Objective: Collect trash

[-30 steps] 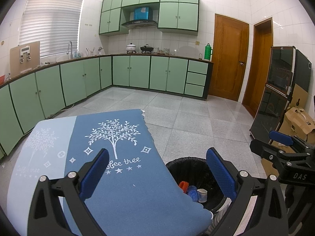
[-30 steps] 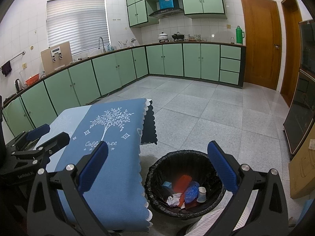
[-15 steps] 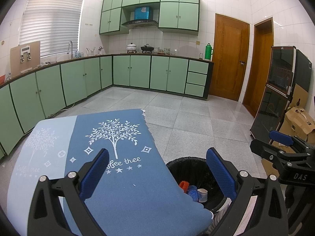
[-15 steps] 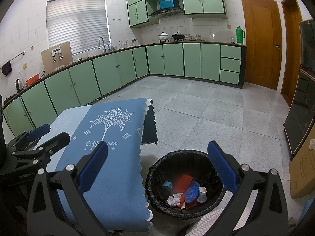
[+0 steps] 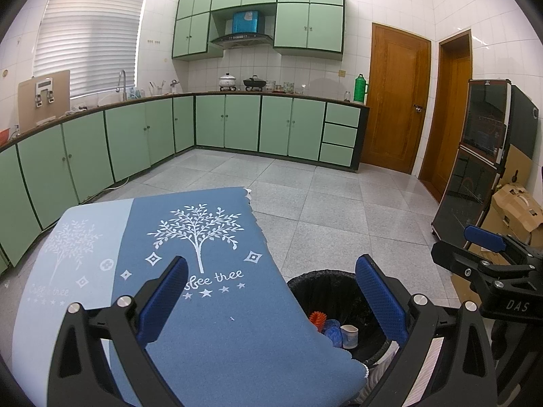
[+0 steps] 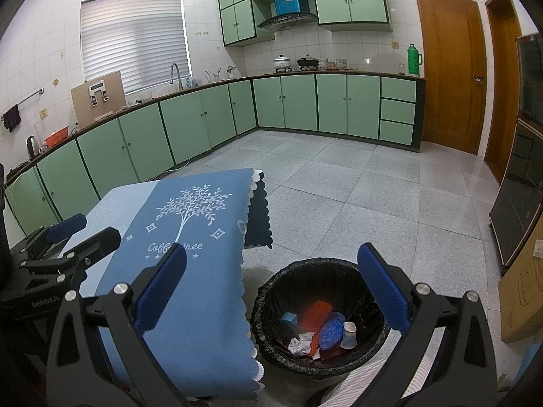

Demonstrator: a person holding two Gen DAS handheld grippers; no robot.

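Both grippers hung wide and empty over the near end of the table [image 6: 203, 305]. The left gripper [image 5: 271, 296] sat above the cloth, the right gripper [image 6: 271, 288] nearer the bin [image 6: 271, 291], which stood on the floor just right of the table. Trash [image 6: 322, 332] lay inside the bin, a cup [image 6: 349, 334] upright among it; nothing was visible on the cloth.

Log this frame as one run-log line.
left gripper: open, empty | right gripper: open, empty | bin: beside table, holds cup and other trash | tablecloth: no trash visible
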